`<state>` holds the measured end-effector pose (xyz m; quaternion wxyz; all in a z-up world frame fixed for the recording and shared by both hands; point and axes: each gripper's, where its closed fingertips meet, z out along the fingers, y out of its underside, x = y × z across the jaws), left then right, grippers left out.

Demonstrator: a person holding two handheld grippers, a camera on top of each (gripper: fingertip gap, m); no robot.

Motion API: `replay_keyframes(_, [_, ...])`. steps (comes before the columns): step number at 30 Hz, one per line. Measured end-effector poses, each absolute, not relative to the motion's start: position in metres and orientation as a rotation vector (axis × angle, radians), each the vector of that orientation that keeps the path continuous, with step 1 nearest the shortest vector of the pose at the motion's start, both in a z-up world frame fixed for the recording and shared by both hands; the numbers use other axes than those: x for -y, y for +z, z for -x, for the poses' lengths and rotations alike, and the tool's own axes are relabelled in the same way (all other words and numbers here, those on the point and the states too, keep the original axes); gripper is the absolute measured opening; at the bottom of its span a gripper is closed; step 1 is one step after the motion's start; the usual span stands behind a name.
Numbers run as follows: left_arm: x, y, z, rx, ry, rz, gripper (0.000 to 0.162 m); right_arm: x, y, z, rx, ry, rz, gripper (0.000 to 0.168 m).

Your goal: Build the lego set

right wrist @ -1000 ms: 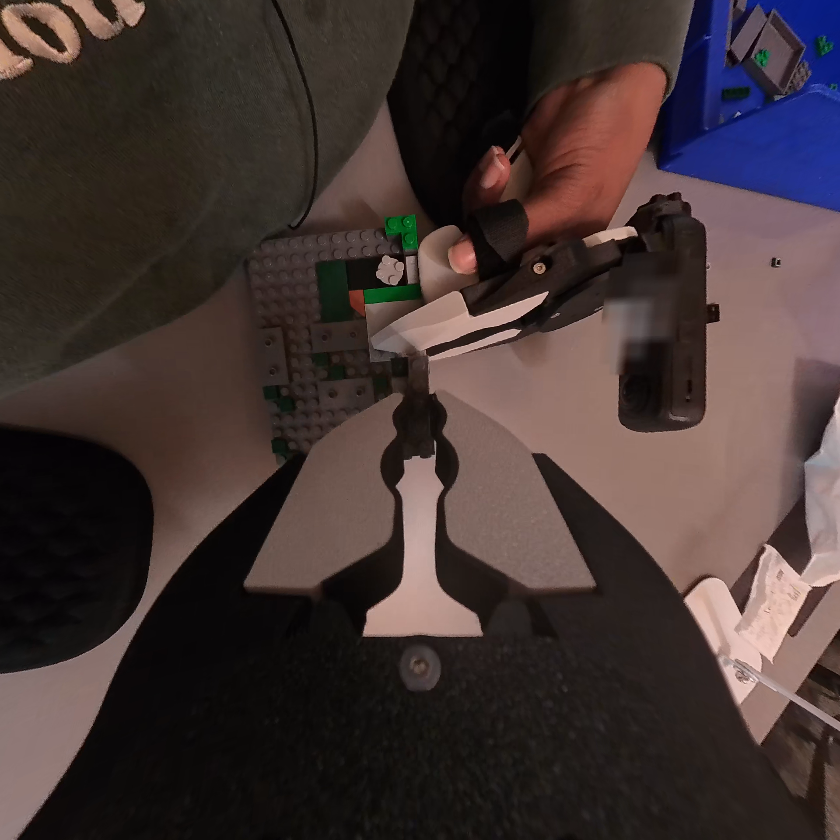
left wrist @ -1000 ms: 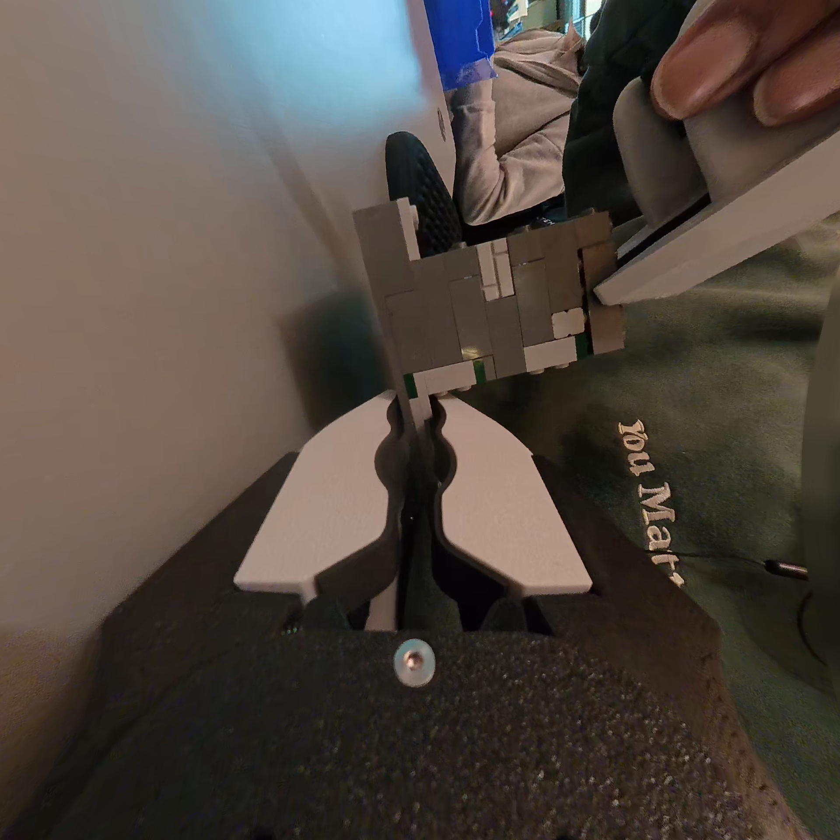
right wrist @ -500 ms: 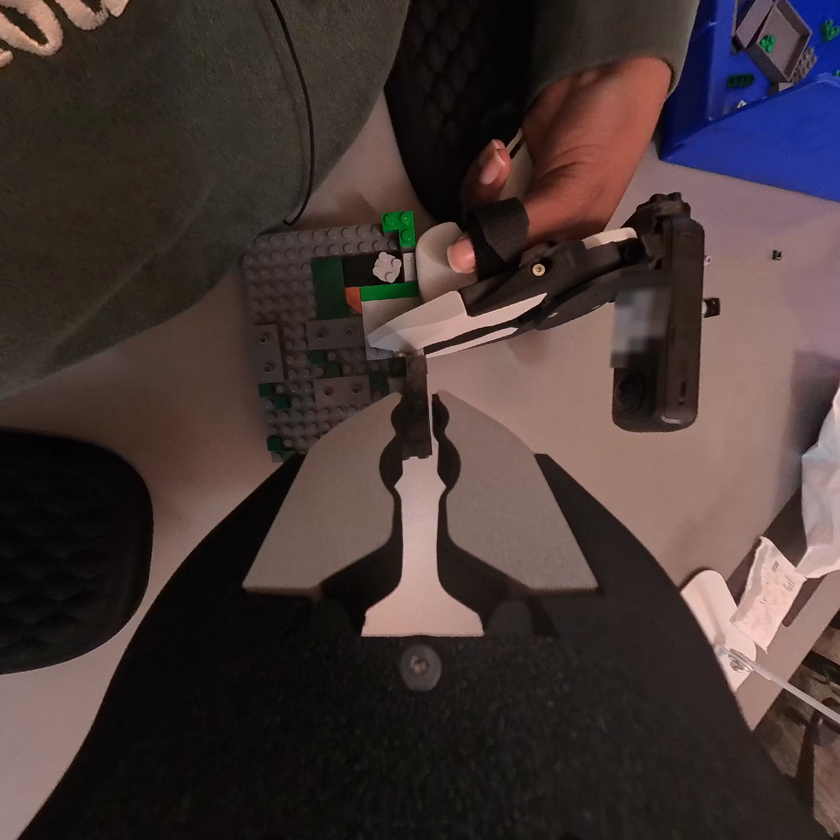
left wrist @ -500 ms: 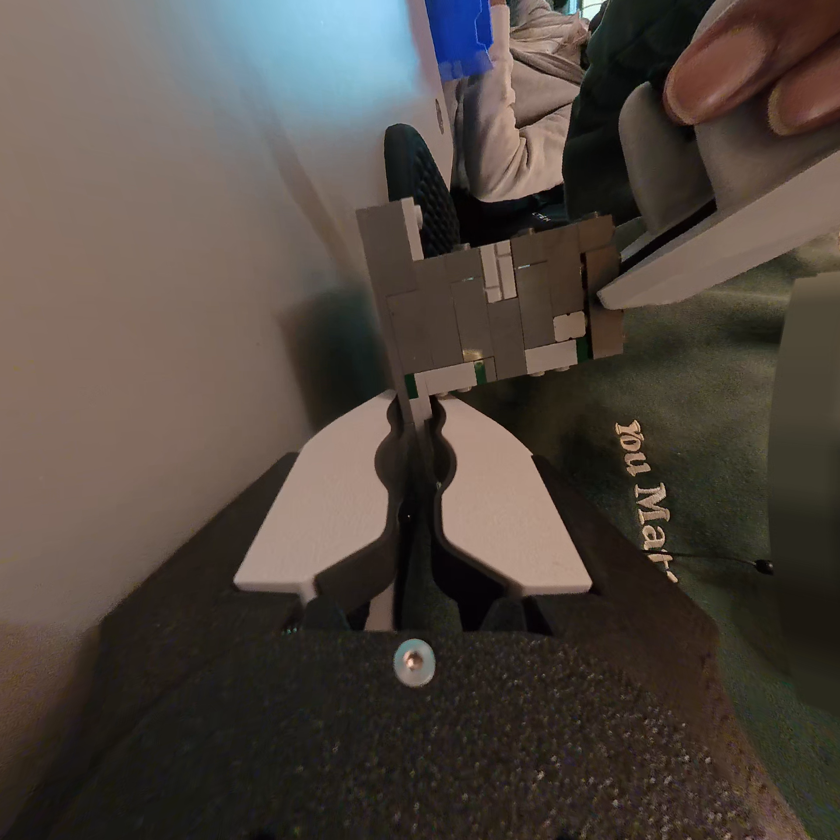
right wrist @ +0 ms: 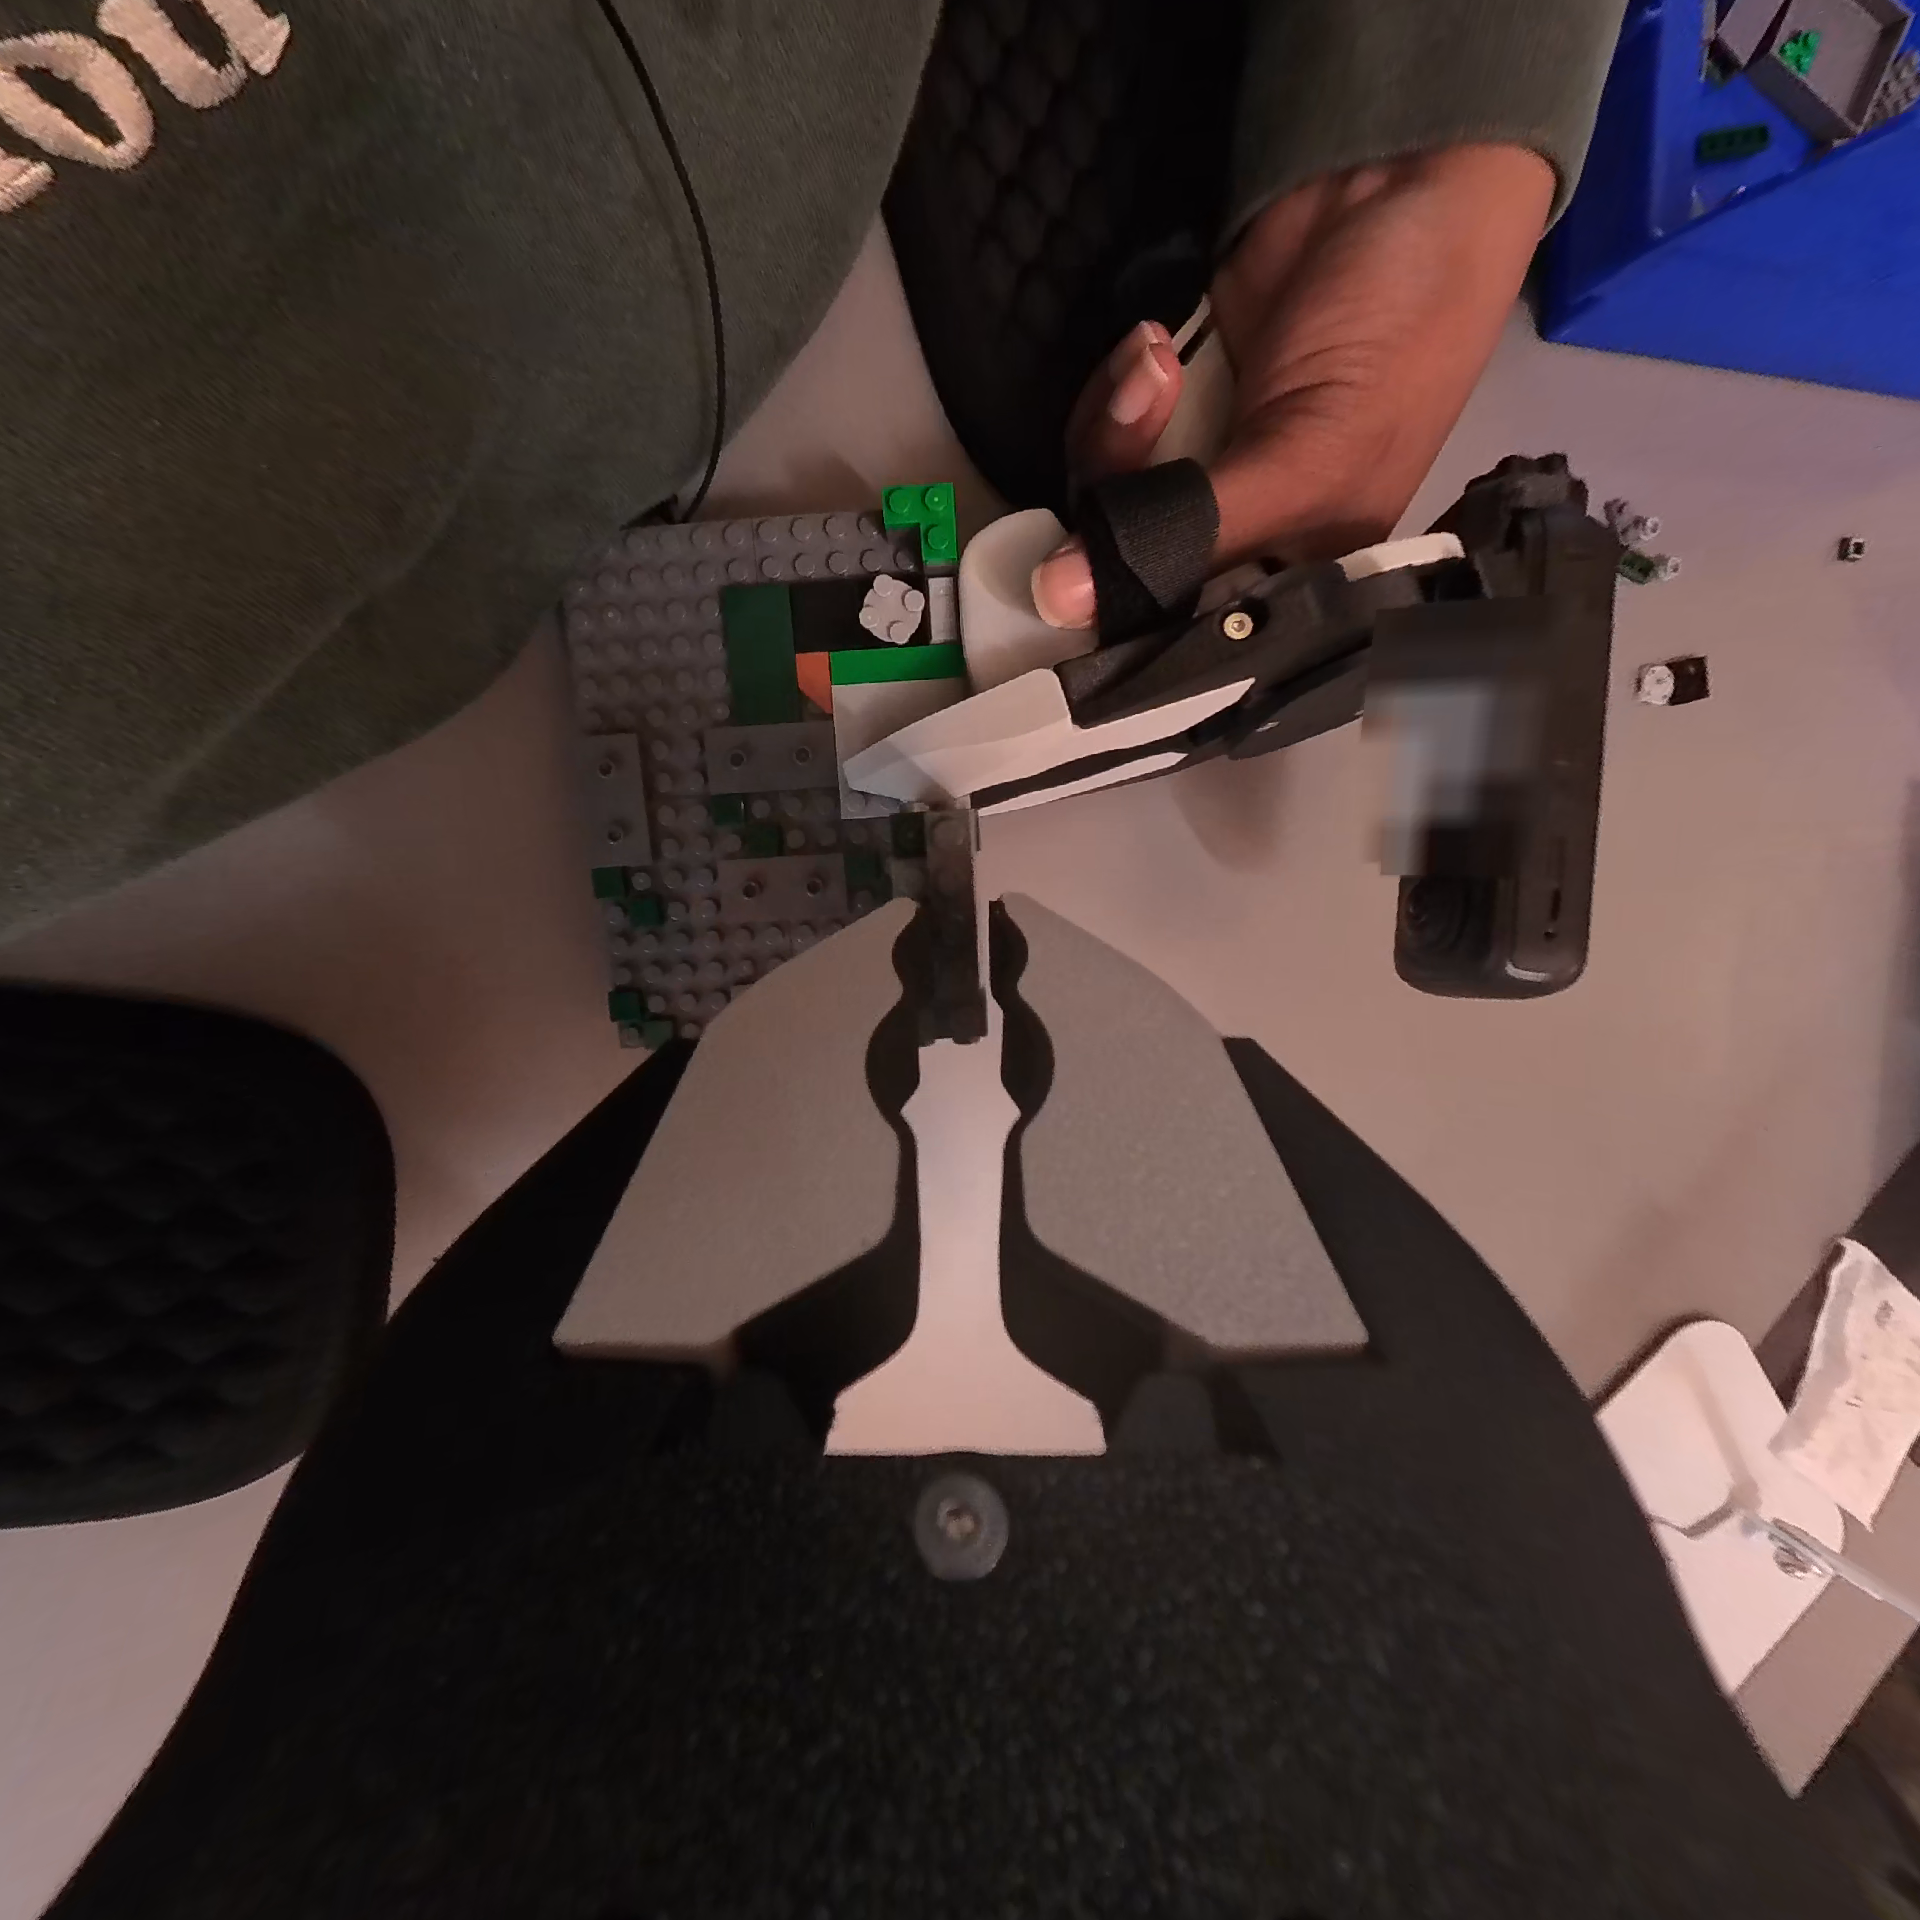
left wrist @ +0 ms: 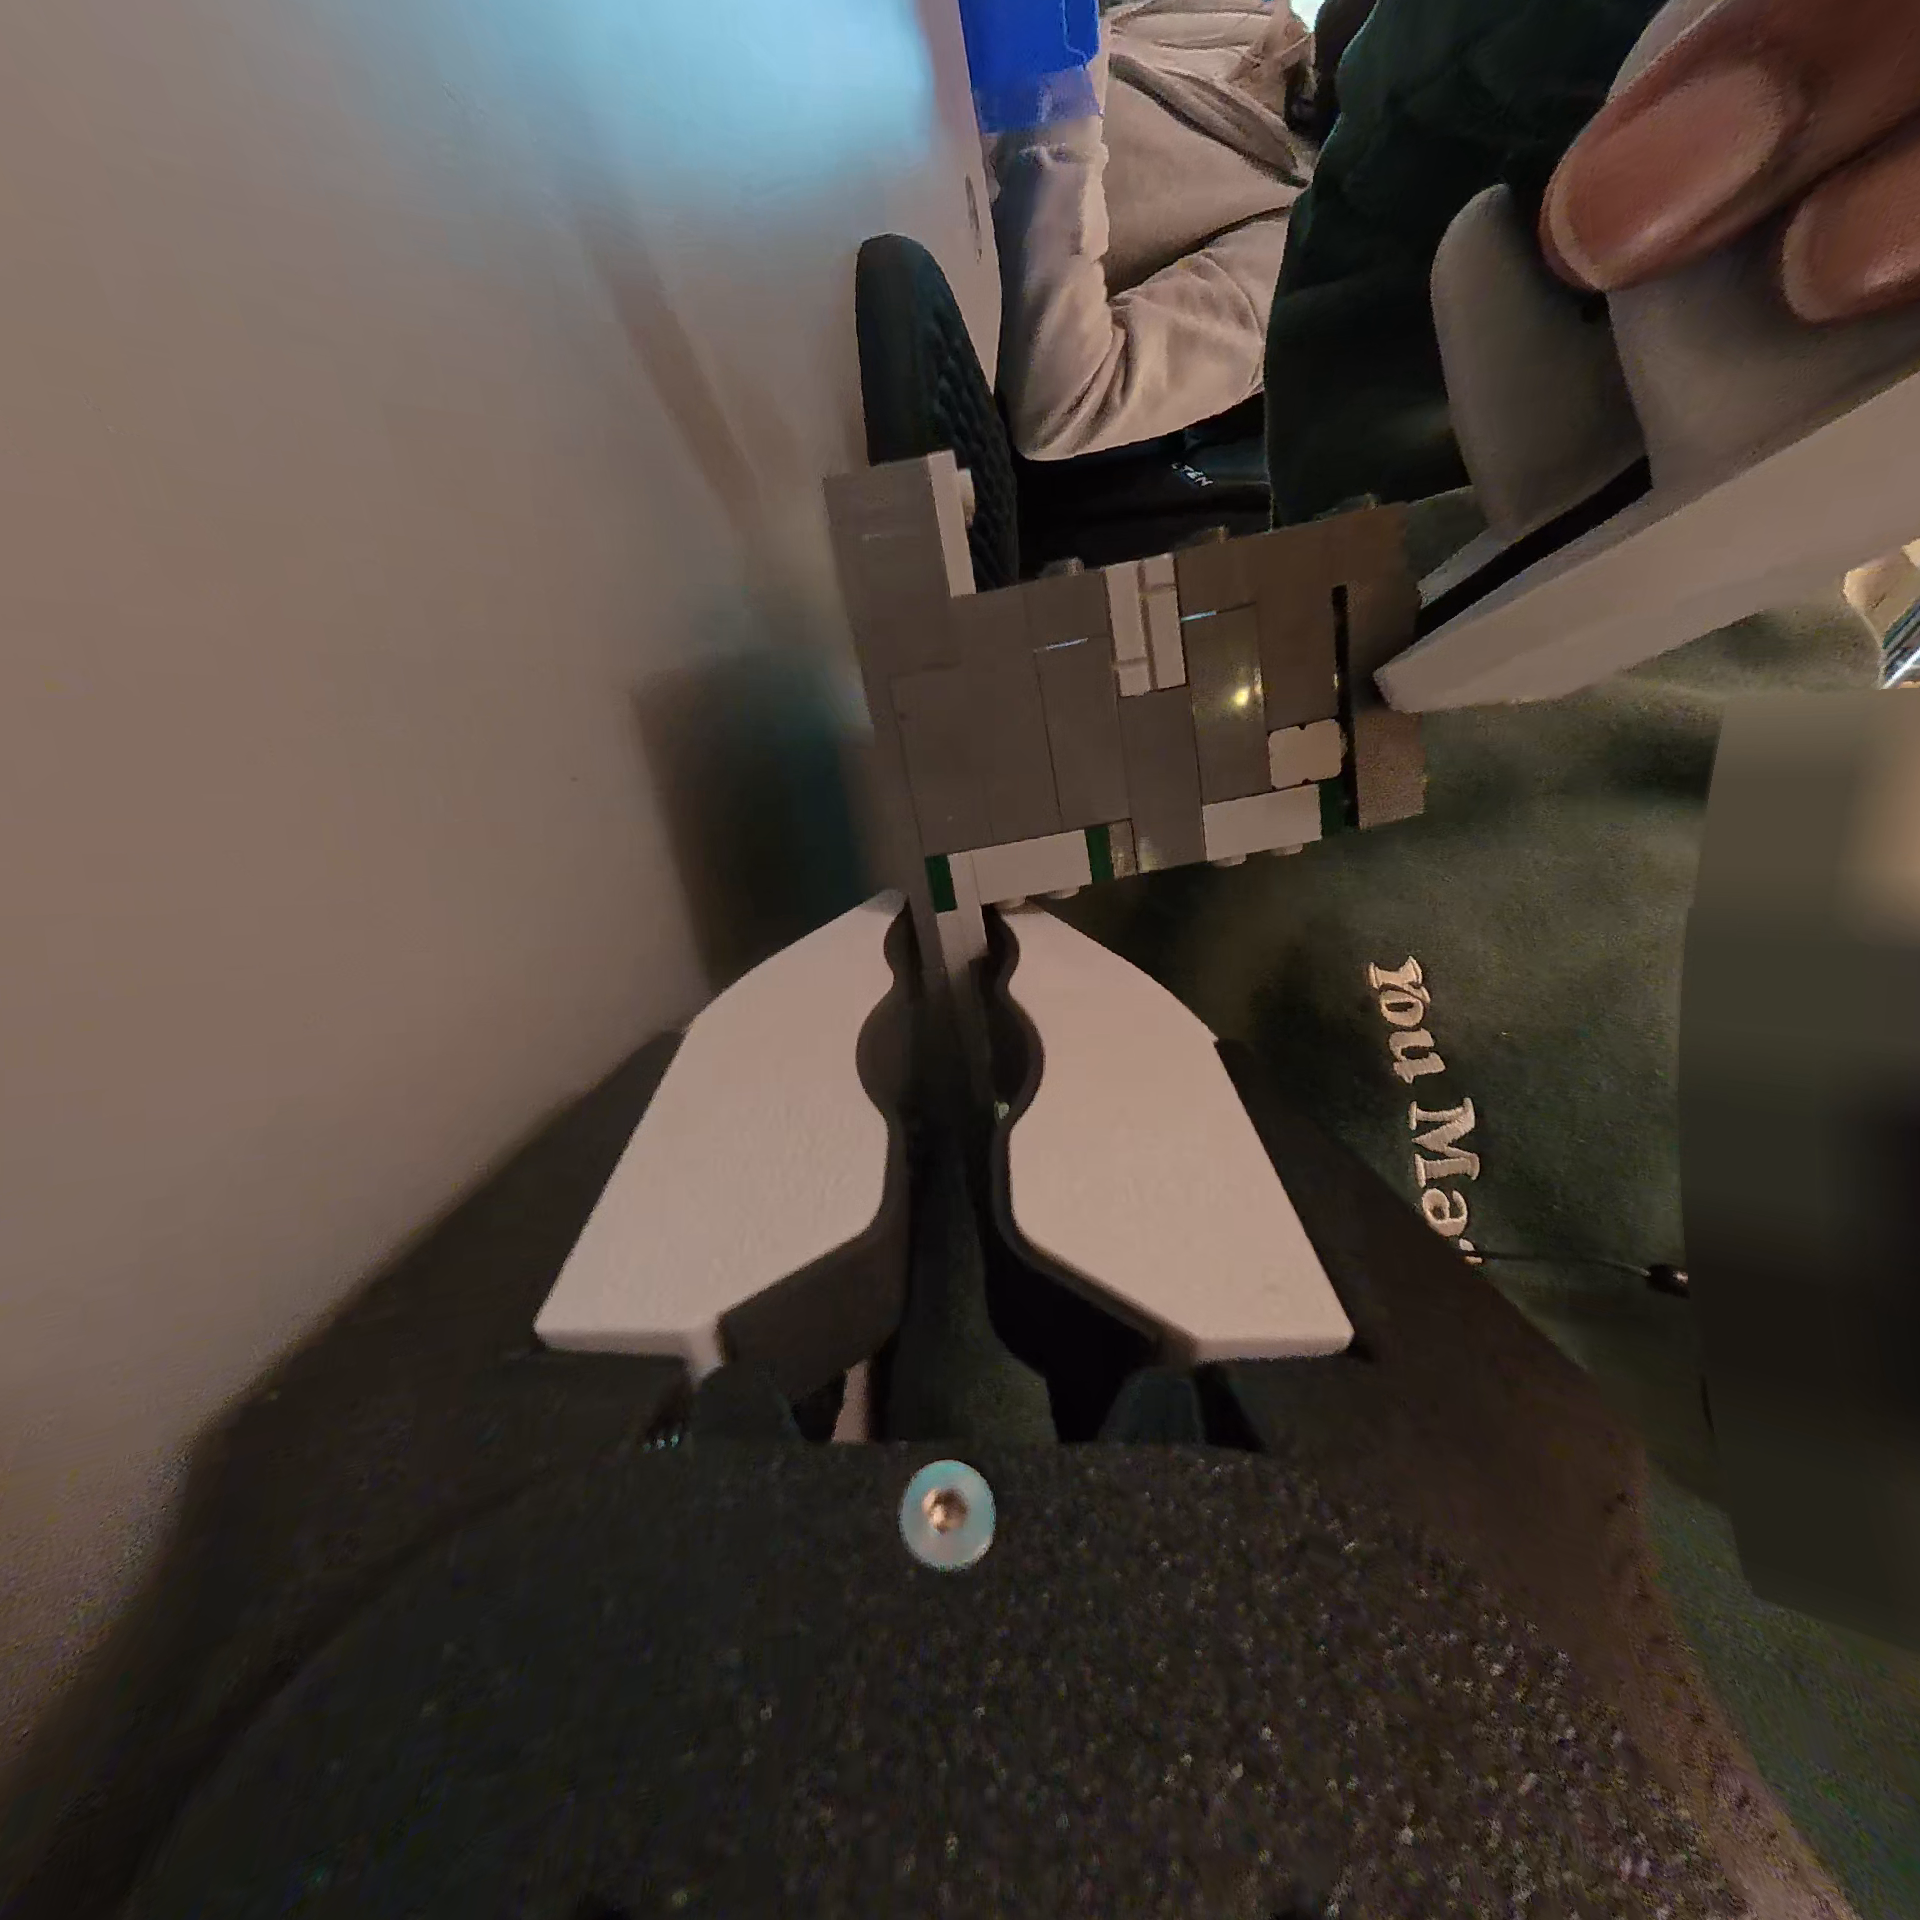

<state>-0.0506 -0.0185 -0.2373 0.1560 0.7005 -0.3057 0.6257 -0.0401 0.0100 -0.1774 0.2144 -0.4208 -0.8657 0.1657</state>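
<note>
The left gripper [left wrist: 951,914] is clamped tight on the lower edge of the grey lego assembly [left wrist: 1060,727], holding it upright off the bench [right wrist: 1195,935]; in the right wrist view that same left gripper [right wrist: 883,774] reaches in from the right onto the near right corner of the studded plate. The right gripper [right wrist: 956,914] is nearly closed on a narrow dark grey plate piece [right wrist: 951,914], whose far end meets the assembly's right edge.

Compared with a second ago, the dark piece has slid further down between the right gripper's fingers, and in the left wrist view a dark slot now shows along the assembly's right edge where the surface read as flush before; the small block [left wrist: 1387,769] at the lower right corner stands out more. I judge the piece is being worked at that edge, though seating or prying loose cannot be told. The left grip looks unchanged, so the build stays braced for it.
</note>
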Motion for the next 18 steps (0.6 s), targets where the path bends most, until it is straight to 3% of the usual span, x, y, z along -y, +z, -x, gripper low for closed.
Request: replay_keyframes(18, [0.02, -0.235, 0.035, 0.861, 1.804, -1.911, 0.01, -0.007, -0.177, 0.026, 2.448, 0.624, 1.279, 0.008])
